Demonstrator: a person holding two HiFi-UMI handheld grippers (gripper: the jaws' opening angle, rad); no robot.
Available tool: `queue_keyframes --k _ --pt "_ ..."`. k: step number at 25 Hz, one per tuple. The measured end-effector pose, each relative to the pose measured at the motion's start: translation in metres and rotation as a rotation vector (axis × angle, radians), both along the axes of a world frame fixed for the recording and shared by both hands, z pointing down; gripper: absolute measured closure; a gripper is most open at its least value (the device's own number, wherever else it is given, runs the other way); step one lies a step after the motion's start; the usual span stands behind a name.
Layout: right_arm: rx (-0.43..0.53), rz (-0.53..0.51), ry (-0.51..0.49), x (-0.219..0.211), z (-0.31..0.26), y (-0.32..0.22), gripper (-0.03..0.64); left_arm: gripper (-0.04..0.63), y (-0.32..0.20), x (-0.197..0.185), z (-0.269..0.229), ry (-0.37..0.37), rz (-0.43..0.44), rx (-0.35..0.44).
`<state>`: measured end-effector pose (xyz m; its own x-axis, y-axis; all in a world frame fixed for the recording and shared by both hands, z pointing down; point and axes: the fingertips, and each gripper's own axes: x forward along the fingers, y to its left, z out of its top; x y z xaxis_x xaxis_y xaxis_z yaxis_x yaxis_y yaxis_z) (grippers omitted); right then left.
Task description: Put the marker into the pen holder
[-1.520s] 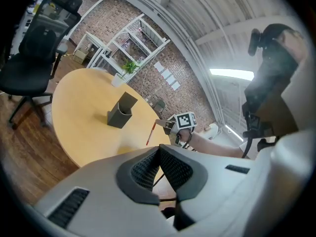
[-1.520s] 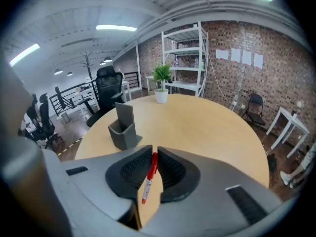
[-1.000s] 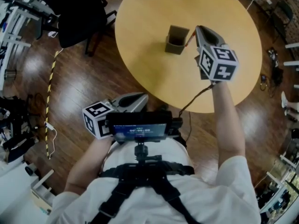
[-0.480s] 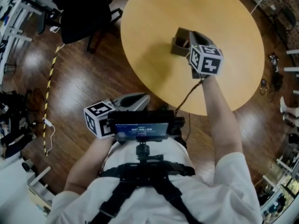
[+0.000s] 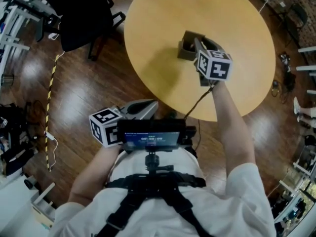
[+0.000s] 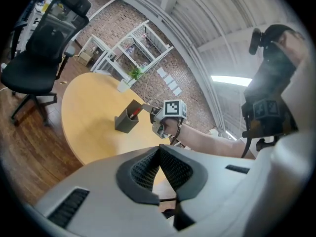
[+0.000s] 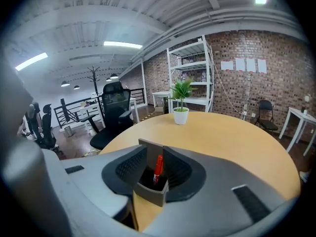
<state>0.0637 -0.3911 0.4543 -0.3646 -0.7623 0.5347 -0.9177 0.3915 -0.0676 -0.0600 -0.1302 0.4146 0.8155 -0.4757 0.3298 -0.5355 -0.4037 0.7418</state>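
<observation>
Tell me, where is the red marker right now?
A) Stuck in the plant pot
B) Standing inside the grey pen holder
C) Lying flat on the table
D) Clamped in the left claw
B: the right gripper view shows the red marker standing inside the pen holder, in the gap of the right claw, whose jaws are apart on either side of it.

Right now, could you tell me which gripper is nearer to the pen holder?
Right. The right gripper is at the pen holder on the table, its jaws apart around the marker standing in it; the left gripper is back by the person's waist, off the table.
</observation>
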Motion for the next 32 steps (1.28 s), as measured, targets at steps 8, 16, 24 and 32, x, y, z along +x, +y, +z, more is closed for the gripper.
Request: queue_keyframes --k 8,16,24,32 --pt "0.003 0.052 -0.080 0.011 -0.035 0.073 0.509 0.598 -0.005 -0.006 -0.003 0.026 0.065 0.020" --pt "-0.079 0.129 -0.087 0.018 -0.012 0.138 0.509 0.599 -0.019 -0.011 0.008 0.045 0.181 0.000" --pt "-0.103 0.192 -0.098 0.017 -0.002 0.203 0.509 0.598 -0.017 -0.012 0.015 0.003 0.268 0.002" --pt "-0.173 0.249 -0.147 -0.007 0.017 0.274 0.509 0.598 0.002 -0.001 0.025 0.024 0.385 -0.016"
